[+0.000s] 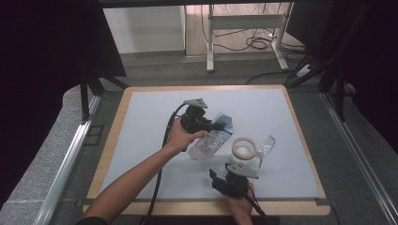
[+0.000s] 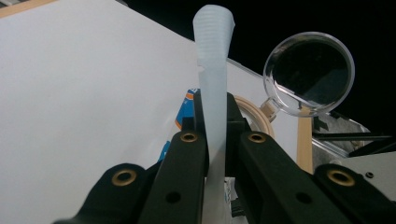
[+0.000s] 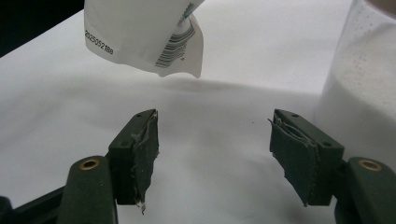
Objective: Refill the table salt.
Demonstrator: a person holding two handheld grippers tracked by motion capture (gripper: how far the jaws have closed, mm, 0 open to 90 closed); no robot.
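White pouch (image 1: 212, 137) with blue print and barcode, lifted tilted.
Left tool (image 1: 217, 125) clamps its sealed edge; right tool (image 3: 212, 156) stands wide, empty.

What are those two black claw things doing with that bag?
A person is holding a gripper in each hand at a table covered with a white sheet. The left gripper is shut on the sealed top edge of a white and blue pouch and holds it up tilted, its lower end near the sheet. The right gripper waits open near the table's front edge, with nothing between its jaws. A roll of tape and a clear round dish lie beside the pouch.
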